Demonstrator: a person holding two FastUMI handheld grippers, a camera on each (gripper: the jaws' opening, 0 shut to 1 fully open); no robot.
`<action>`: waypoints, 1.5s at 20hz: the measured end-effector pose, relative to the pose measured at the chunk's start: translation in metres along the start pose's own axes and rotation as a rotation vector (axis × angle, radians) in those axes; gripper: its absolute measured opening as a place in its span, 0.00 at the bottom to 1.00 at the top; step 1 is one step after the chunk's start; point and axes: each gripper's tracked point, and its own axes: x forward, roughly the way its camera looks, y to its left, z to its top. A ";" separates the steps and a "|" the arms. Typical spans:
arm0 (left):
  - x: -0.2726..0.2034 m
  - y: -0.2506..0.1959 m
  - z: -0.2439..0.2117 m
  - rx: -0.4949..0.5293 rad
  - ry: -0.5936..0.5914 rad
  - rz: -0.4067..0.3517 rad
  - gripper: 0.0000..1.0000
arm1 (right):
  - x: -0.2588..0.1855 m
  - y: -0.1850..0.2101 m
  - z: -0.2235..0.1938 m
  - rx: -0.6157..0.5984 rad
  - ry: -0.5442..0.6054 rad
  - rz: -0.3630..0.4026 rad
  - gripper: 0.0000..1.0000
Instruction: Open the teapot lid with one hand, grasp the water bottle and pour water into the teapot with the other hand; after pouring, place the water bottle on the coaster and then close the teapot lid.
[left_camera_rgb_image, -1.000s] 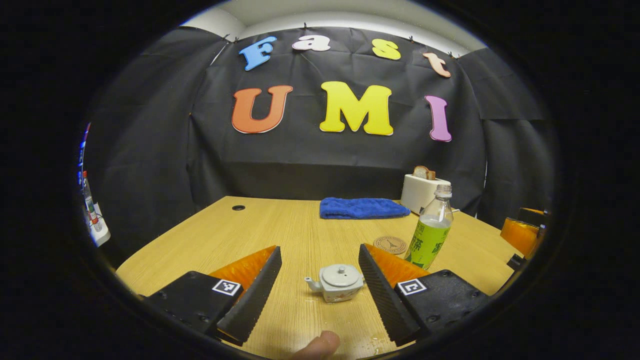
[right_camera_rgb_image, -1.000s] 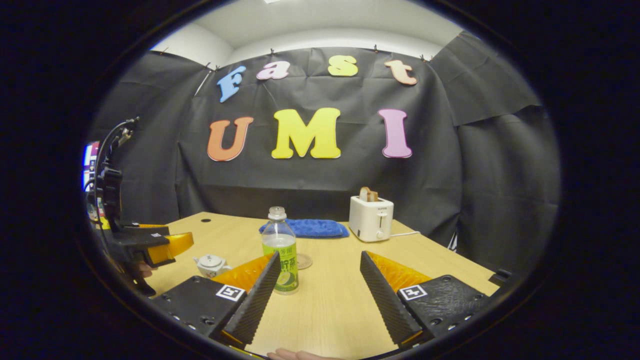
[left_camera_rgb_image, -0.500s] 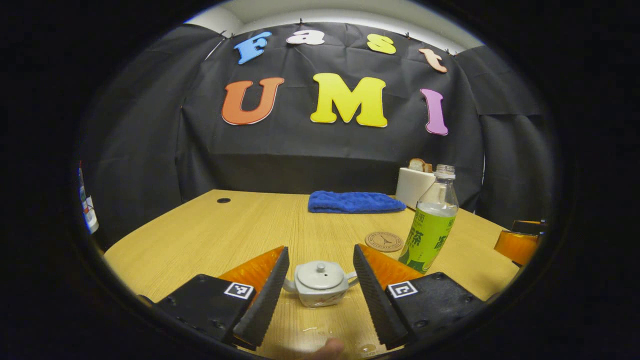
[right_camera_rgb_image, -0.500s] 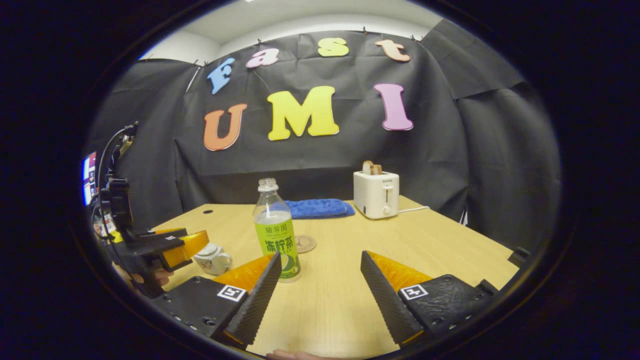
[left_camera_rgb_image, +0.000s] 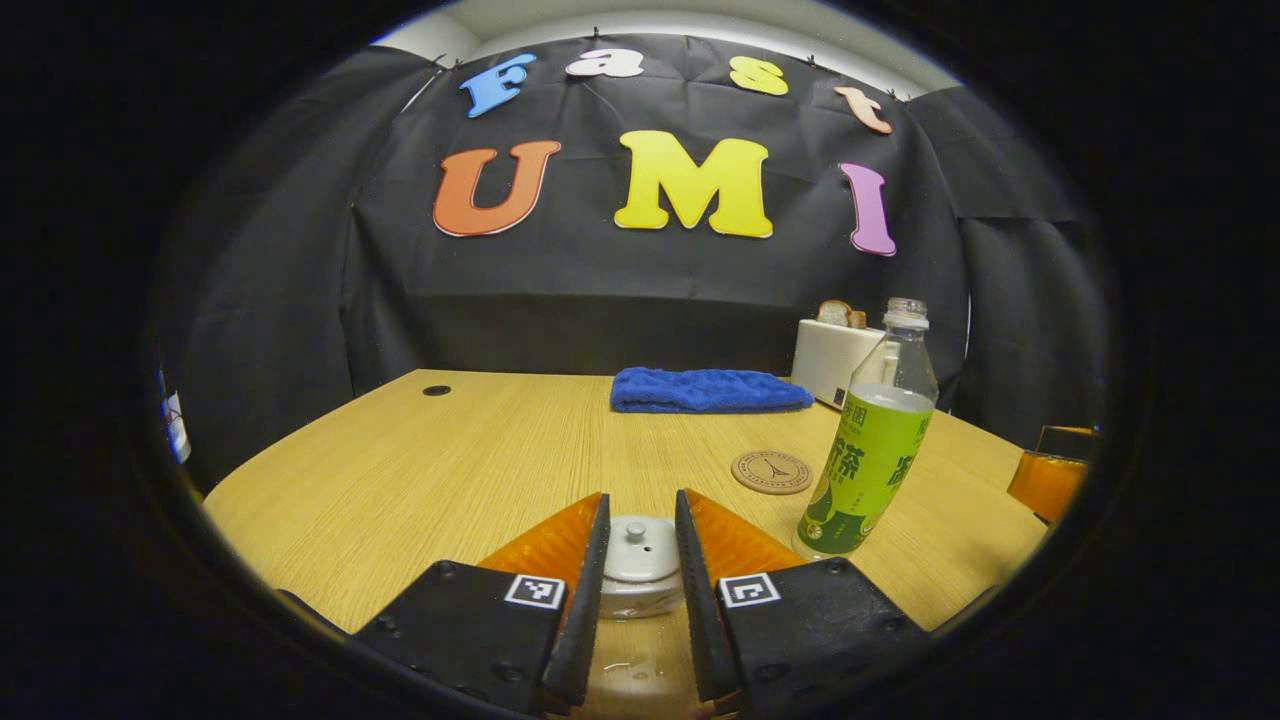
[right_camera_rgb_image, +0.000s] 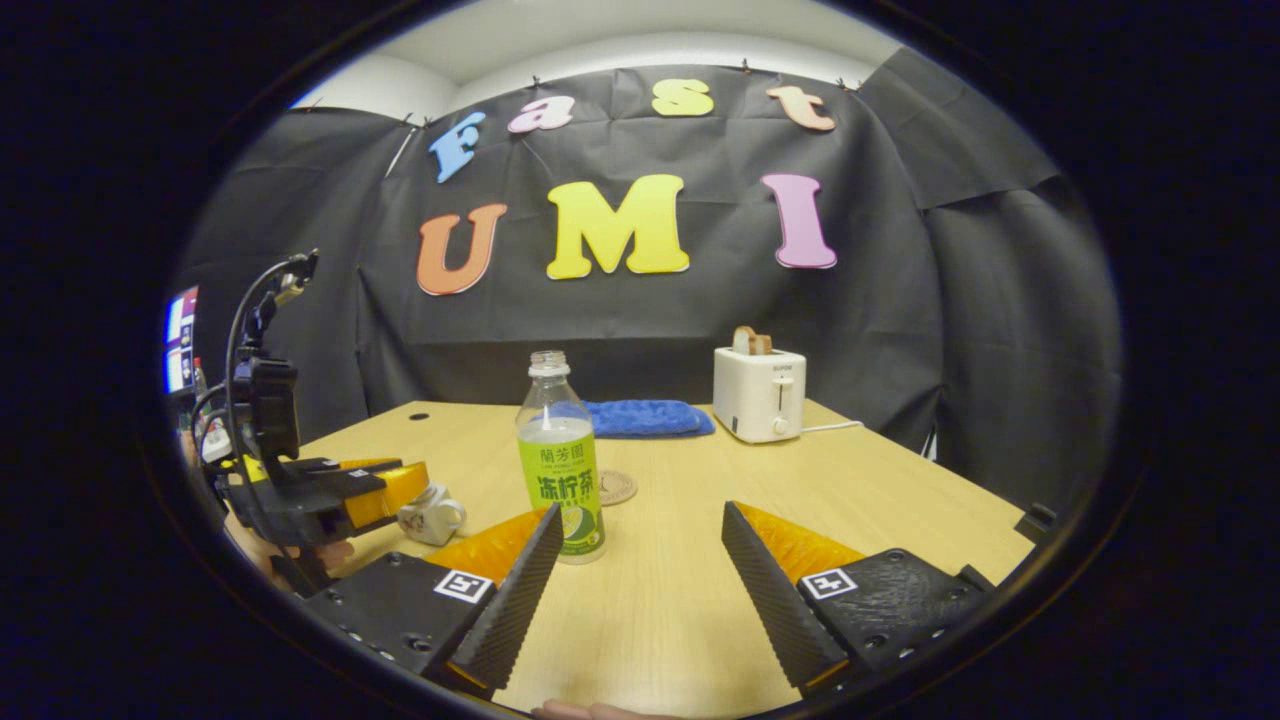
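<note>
left gripper view puts your left claw (left_camera_rgb_image: 640, 545) low over the table (left_camera_rgb_image: 420, 470), and its two fingers stand close together with the lid (left_camera_rgb_image: 640, 535) of the teapot (left_camera_rgb_image: 640, 585) between them. the inner faces are at both sides of the lid, just beside it, but i cannot tell if both fingers already press on it, so i do not say the grip is made. the lid sits on the teapot, and the knob on top shows between the fingertips. the body of the teapot is under the fingers and mostly hidden by them.

ahead of this claw and to its right stands the water bottle (left_camera_rgb_image: 872, 440), upright, without a cap, with a green label. between the bottle and the claw's middle line, a little farther away, the round coaster (left_camera_rgb_image: 771, 471) lies flat on the table, apart from the bottle. far ahead you see a blue towel (left_camera_rgb_image: 708, 390) and, to the right of it, a white toaster (left_camera_rgb_image: 835, 360) with bread in it.

right gripper view shows your right claw (right_camera_rgb_image: 638, 545) with the fingers wide apart and nothing between them. the water bottle (right_camera_rgb_image: 560, 455) stands just ahead of its left finger, near but apart from it. the coaster (right_camera_rgb_image: 615, 487) is just behind the bottle. far to the left of this claw you see the left claw (right_camera_rgb_image: 375, 490) with the teapot (right_camera_rgb_image: 432, 515) at its tips, and a hand (right_camera_rgb_image: 300, 555) below it.
</note>
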 end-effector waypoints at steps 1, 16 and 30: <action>0.001 0.001 0.001 0.022 -0.006 0.009 0.38 | 0.000 0.001 0.002 -0.008 -0.009 0.003 0.96; 0.001 0.006 0.008 0.007 -0.009 0.018 0.03 | 0.021 0.022 -0.012 -0.044 0.019 0.021 0.96; -0.064 0.021 0.079 -0.085 -0.117 -0.068 0.03 | 0.082 0.062 -0.013 -0.056 0.024 0.111 0.96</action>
